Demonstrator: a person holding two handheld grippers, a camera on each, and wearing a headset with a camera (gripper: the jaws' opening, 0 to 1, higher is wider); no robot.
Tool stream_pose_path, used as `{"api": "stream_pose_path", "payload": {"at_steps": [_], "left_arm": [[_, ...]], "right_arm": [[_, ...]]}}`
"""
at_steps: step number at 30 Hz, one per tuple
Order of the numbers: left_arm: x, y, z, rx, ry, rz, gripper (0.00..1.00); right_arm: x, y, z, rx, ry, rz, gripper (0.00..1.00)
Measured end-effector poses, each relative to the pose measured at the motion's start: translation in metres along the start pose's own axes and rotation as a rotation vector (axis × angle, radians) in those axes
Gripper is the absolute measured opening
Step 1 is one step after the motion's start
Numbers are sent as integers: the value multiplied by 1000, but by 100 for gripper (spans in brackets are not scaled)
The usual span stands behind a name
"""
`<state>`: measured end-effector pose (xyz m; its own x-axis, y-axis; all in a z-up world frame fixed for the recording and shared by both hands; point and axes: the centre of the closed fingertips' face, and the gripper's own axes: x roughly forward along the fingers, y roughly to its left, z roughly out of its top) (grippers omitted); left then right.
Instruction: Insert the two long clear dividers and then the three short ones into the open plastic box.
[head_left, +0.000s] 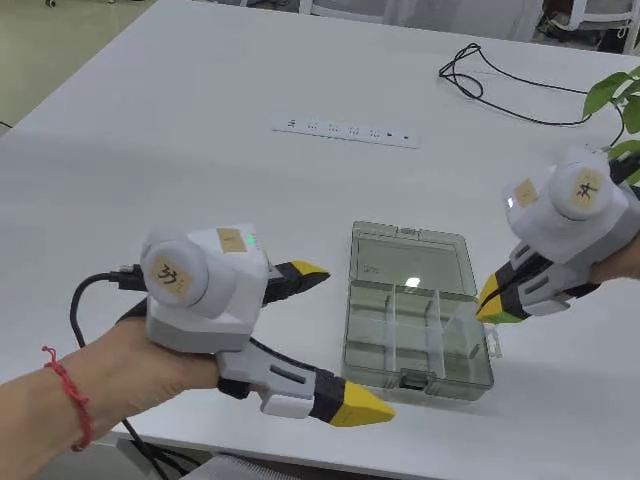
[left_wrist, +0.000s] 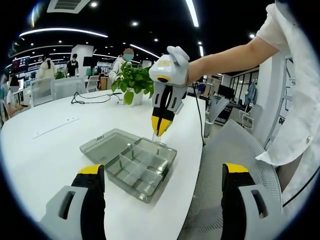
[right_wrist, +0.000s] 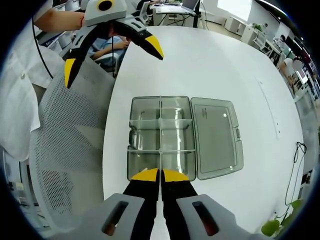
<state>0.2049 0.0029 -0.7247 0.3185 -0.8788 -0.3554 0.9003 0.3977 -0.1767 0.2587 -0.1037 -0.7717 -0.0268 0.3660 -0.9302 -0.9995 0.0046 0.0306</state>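
The right gripper (head_left: 490, 303) is clenching its jaws on a thin clear divider (head_left: 465, 322) and is holding it just over the right end of the open plastic box (head_left: 370, 372). In the right gripper view we are seeing this piece edge-on, as a fine line rising from between the yellow tips. The box is lying close to the near edge of the table (head_left: 200, 150), with its lid (head_left: 410, 250) folded flat toward the table's middle.

Inside the tray, clear walls are already standing, some along it and some across, so we are judging that a good part of the job is done. How many are in we cannot tell, because clear plastic is hiding against clear plastic. The held piece is not yet seated.

The left gripper (head_left: 335, 338) is hanging released, jaws wide apart and holding nothing, just beside the left end of the box. Farther out, a power strip (head_left: 345, 132) is lying at the table's middle and a black cable (head_left: 500, 95) toward its far right corner.
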Motion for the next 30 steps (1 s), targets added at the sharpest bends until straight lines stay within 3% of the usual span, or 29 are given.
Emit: {"api": "stream_pose_path", "payload": {"at_steps": [17,30], "left_arm": [[1,2,1,-12,-7,4,99],[0,4,4,-16,-14,9,100]], "right_arm": [[8,1,-2,2,-6,27,3],[18,-1,-4,-25,-31,10,3]]}}
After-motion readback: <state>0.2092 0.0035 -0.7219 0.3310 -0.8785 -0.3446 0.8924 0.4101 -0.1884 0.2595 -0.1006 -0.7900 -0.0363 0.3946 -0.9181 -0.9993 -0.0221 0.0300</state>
